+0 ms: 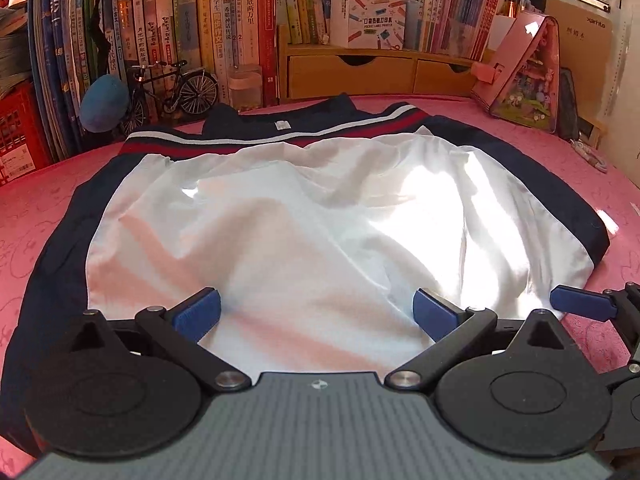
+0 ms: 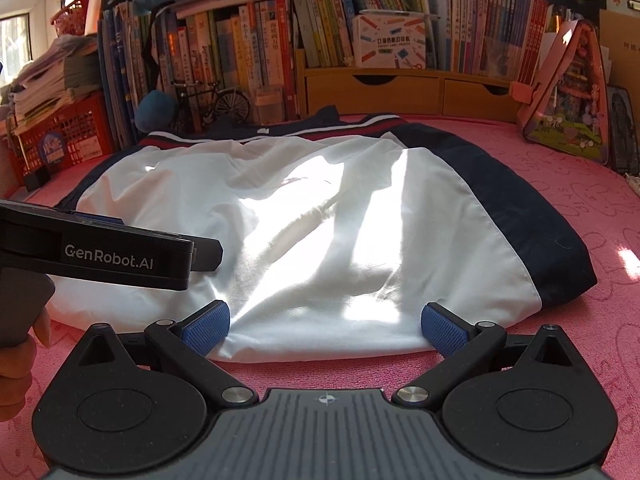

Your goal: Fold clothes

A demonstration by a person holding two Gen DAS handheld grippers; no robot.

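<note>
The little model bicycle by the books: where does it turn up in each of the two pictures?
Left wrist view: the model bicycle stands upper left, before the books, beyond the garment's left far corner.
Right wrist view: the bicycle sits upper left of centre, smaller, beside a blue plush toy.
Shared landmark: the wooden drawer unit, to the bicycle's right in both.

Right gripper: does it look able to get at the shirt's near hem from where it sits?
Probably yes. The right gripper is open, its jaws on either side of the white shirt's near hem, with nothing between them.
</note>
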